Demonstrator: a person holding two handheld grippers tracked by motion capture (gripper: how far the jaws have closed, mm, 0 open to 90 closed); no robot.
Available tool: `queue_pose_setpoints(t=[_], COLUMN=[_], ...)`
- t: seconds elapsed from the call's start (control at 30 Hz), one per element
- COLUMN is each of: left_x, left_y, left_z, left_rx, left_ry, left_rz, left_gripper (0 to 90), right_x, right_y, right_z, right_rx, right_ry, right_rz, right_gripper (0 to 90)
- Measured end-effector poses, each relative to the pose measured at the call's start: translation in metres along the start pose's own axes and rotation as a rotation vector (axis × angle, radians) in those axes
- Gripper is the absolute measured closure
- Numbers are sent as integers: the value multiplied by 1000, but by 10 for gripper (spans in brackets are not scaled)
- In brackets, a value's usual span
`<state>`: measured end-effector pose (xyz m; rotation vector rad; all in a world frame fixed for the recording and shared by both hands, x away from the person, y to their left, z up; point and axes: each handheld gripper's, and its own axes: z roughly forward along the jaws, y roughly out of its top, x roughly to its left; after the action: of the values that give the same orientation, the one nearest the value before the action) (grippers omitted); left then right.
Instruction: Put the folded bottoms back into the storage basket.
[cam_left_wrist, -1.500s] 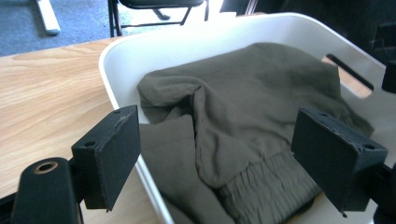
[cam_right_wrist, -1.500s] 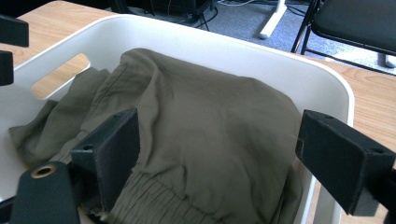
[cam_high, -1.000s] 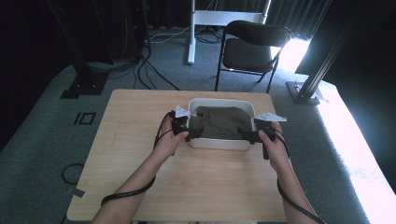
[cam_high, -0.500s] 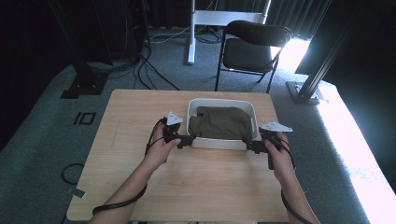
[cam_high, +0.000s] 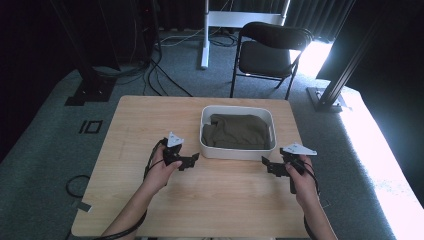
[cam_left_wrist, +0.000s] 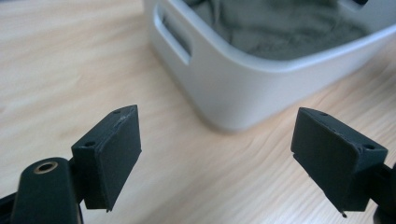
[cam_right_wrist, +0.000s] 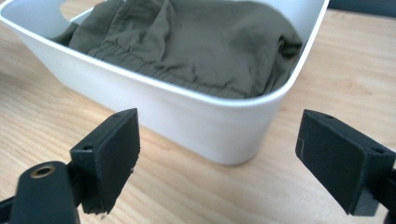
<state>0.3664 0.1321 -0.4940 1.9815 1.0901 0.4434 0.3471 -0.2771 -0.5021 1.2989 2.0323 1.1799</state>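
Note:
A white plastic tub (cam_high: 235, 152) stands in the middle of the wooden table (cam_high: 150, 120), with an olive-green folded garment (cam_high: 236, 131) inside it. My left gripper (cam_high: 194, 160) hovers off the tub's near left corner (cam_left_wrist: 233, 116), jaws wide apart and empty. My right gripper (cam_high: 265, 165) sits off the near right corner (cam_right_wrist: 233, 149), also open with nothing between its pads. Both point toward the tub. The garment (cam_right_wrist: 196, 46) fills most of the tub (cam_left_wrist: 280, 32).
A black folding chair (cam_high: 270, 47) stands behind the table's far edge. A white stand (cam_high: 206, 35) and cables lie on the grey carpet beyond. A black metal post (cam_high: 345, 70) rises at the right. Bare tabletop spreads left and near me.
Both grippers have drawn back from the tub's rim toward me and apart, ending low over the table in front of the tub. The tub and garment stay put.

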Motion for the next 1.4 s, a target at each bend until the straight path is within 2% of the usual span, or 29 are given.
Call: queue_pose_setpoints(t=[0.1,0.23,0.33,0.4,0.57,0.67,0.77,0.83,0.93,1.13,1.2,1.23,1.27,1.3,1.4], left_x=[3,4,5,6,7,9,10,11,12,13,14,15,17,18,20], left_y=[-12,-19,-24,-28,-39,-45,-50,-54,-59,-70,-72,-75,-77,-79,-83], left_z=[-2,-5,-7,-8,-10,-12,-14,-15,-16,-18,-18,-19,-19,-19,-20], left_rx=[18,28,32,32,50,56,70,68,80,94,102,107,112,115,123], left_ry=[7,6,22,20,35,31,57,60,78,128,136,149,159,171,187], left_rz=[-10,-13,-6,-18,-17,-39,-24,-41,-42,-51,-40,-47,-66,-81,-96], left_gripper=[175,175,176,175,175,175,176,176,176,176,176,176,176,176,176], right_x=[0,0,0,1,1,0,-2,-3,-6,-13,-14,-16,-18,-19,-20], right_y=[-7,-15,-24,-29,-40,-47,-54,-58,-63,-73,-75,-76,-77,-79,-80], right_z=[1,1,1,1,2,2,1,-1,-4,-10,-10,-12,-14,-15,-16], right_rx=[10,16,23,35,47,49,66,75,88,112,126,130,126,164,173], right_ry=[-20,-31,-36,-39,-74,-97,-110,-128,-140,-211,-226,-237,-244,-262,-264], right_rz=[-1,9,22,19,21,45,50,47,54,69,65,70,95,96,117], right_gripper=[133,124,124,124,124,124,123,123,122,122,122,122,122,111,111])
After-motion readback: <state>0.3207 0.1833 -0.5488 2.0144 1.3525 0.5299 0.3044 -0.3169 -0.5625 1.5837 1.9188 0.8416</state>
